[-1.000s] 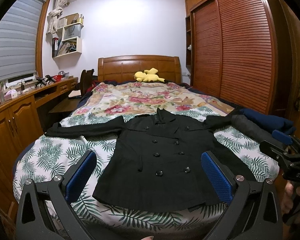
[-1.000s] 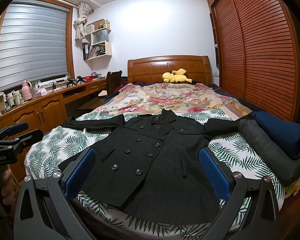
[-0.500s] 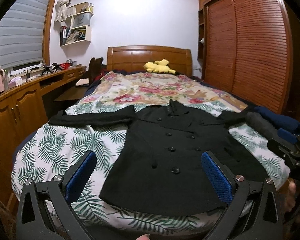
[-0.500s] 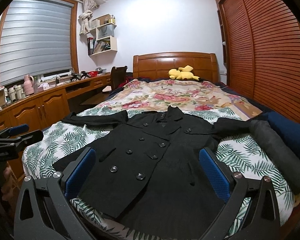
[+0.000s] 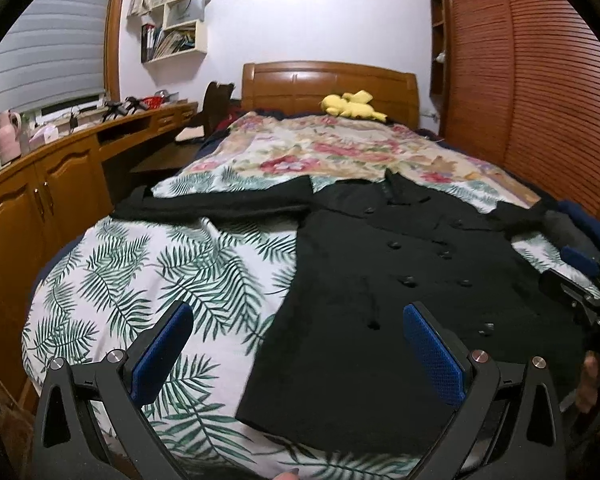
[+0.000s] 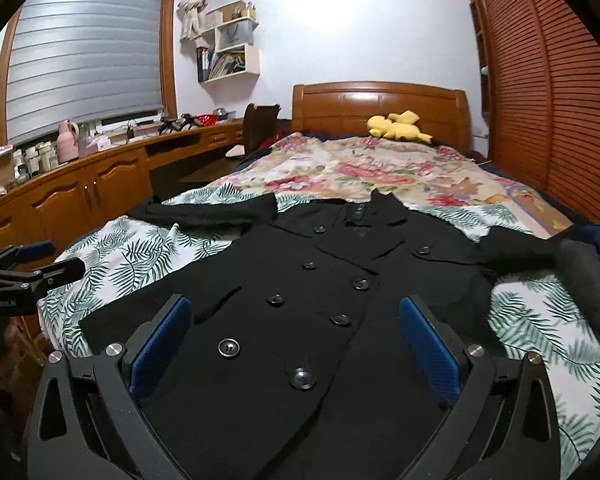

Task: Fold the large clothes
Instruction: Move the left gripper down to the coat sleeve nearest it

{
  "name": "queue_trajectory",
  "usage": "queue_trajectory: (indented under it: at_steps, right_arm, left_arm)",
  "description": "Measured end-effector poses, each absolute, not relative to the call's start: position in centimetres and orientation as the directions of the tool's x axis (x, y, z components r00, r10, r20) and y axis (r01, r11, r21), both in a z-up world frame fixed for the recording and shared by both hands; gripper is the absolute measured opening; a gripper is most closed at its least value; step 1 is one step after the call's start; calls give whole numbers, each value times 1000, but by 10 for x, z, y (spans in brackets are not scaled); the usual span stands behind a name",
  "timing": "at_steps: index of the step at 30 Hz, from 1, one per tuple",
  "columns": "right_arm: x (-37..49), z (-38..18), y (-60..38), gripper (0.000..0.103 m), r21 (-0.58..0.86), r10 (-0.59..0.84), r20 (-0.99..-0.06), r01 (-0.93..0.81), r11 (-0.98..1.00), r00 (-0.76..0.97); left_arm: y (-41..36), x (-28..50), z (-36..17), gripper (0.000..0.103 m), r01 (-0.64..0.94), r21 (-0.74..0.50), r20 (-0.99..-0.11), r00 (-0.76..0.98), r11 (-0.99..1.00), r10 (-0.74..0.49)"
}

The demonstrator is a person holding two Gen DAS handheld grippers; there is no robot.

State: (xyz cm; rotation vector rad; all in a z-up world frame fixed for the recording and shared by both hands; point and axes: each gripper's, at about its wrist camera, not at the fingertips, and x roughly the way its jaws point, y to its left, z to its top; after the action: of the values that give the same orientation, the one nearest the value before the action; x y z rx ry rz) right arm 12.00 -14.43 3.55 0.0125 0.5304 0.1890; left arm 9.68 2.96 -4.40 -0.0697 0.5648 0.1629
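Left wrist view, read left to right: curved wooden cabinet counter (image 5: pixel 56 184) at 9 o'clock; white bedspread with green palm-leaf print (image 5: pixel 172 276) centre-left; black double-breasted button-front coat (image 5: pixel 400 292) laid flat, front up, centre to 3 o'clock, hem toward the camera, collar toward 12 o'clock. One sleeve is stretched out toward 10 o'clock across the leaf print. The left gripper (image 5: pixel 296 344) has its blue-padded fingers spread wide, nothing between them; it hovers above the coat's hem corner, one finger over leaf print, the other over black cloth. Yellow plush toy (image 5: pixel 350 106) at 12 o'clock against the wooden headboard (image 5: pixel 328 84); louvred wooden wardrobe doors (image 5: pixel 540 92) at 2 o'clock. Right wrist view: the left gripper appears at 9 o'clock, beside the bed edge; the right gripper (image 6: pixel 294 338) is likewise spread apart and empty, poised over the coat's button rows at 6 o'clock. Grey rolled fabric (image 6: pixel 588 276) lies at 3 o'clock, touching the coat's other sleeve end. Contact between either gripper and the cloth: cannot tell.
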Motion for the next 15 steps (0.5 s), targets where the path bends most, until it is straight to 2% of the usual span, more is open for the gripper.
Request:
queue_trajectory:
  at_steps: [7,15]
  right_arm:
    - [161,25,-131,103,50,224,-513,-232,971,828]
    - [212,18,-116,103,42,269,-514,-289,956,815]
  left_arm:
    - [41,126,-47,103,-197,-36,-573,808,980,141]
    - [50,144,-45,103,-219,-33,-573,803,975,161]
